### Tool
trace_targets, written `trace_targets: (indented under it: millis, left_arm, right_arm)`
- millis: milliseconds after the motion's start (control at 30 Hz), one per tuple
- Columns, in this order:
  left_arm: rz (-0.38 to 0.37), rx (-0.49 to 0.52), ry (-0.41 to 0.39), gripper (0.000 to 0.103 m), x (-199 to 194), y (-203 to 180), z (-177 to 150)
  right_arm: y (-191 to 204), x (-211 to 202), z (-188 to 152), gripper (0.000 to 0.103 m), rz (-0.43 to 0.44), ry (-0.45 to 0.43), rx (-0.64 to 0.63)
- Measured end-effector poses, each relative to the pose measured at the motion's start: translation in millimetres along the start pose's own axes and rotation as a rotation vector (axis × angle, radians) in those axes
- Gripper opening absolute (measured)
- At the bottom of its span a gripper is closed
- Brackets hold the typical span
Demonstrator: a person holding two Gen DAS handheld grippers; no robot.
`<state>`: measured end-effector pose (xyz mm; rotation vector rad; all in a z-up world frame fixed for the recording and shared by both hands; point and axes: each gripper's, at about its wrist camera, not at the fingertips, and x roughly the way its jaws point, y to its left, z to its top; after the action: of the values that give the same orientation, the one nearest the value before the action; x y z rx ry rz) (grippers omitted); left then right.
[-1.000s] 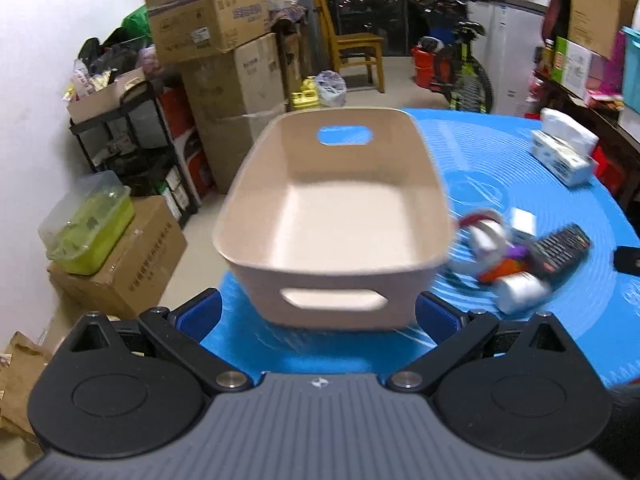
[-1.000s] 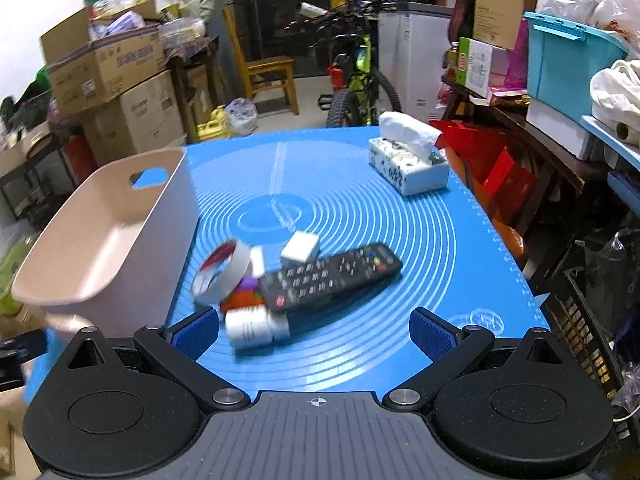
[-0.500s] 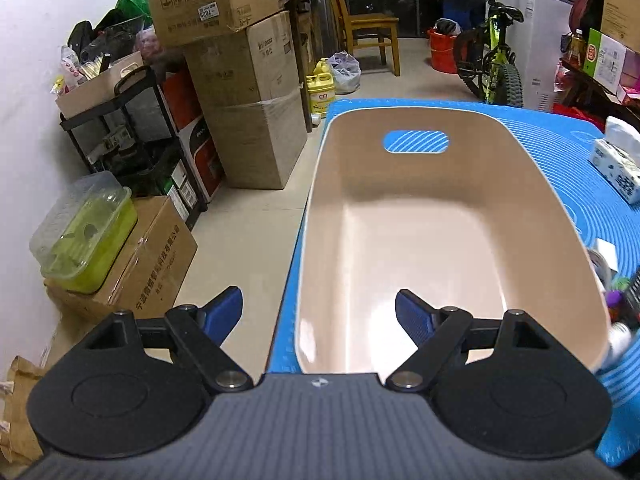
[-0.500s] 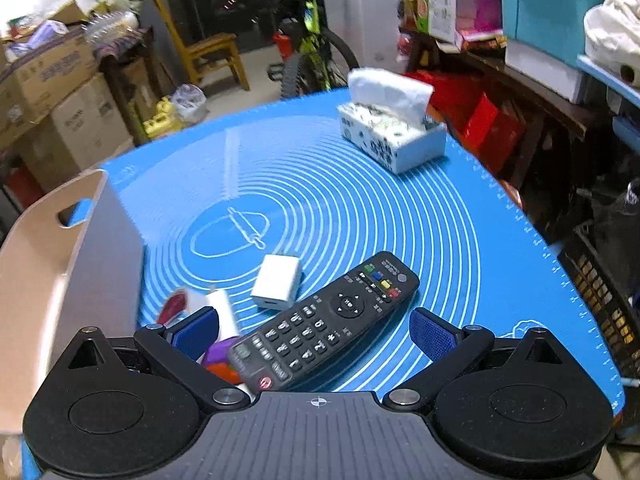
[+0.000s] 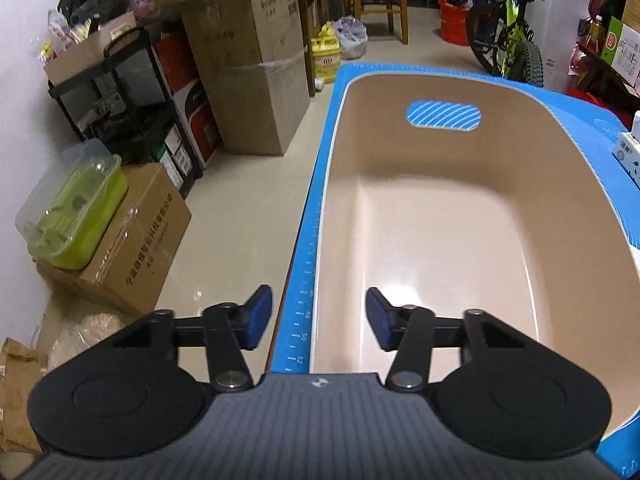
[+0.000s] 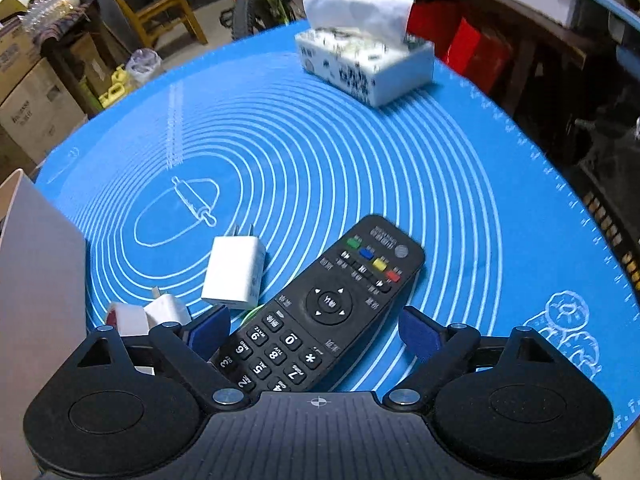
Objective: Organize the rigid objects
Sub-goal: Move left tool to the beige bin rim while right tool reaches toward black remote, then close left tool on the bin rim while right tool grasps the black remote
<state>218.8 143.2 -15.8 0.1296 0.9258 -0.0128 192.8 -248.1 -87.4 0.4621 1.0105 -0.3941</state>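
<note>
The right gripper (image 6: pixel 314 330) hangs over the black remote (image 6: pixel 320 312) with its jaws wide and just closing in, one pad on each long side, neither pressing yet. The remote lies flat on the blue mat of the tabletop (image 6: pixel 440 184); it looks stiff, light and smooth, so the narrow middle across its width is the sound place to pinch. A white charger (image 6: pixel 234 274) sits just beside it, near enough to get nudged. The left gripper (image 5: pixel 318 322) straddles the near left wall of the empty beige bin (image 5: pixel 440 240), its jaws just closing and half shut; the pads seem not to touch the rim, though the view is tight. Thin and rigid, that wall should clamp well.
</note>
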Motion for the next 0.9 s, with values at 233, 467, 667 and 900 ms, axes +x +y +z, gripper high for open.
trace_targets:
  millis: [233,467,667,900]
  left_arm:
    - [-0.006,-0.001,0.035,0.020,8.6,3.9,3.8]
    - [-0.023,-0.001,0.052,0.010,10.2,3.1,5.4]
    - [-0.027,-0.016,0.055,0.010,11.5,4.0,6.5]
    - [-0.030,-0.029,0.053,0.010,12.4,4.2,6.7]
  right_arm:
    - [1.5,17.0,4.2,0.086,0.006,0.081,0.031]
    - [-7.2,15.1,5.2,0.074,0.032,0.067,0.073]
    - [-12.9,9.9,5.9,0.054,0.068,0.031,0.076]
    - [-14.5,5.2,0.5,0.054,0.061,-0.006,0.024]
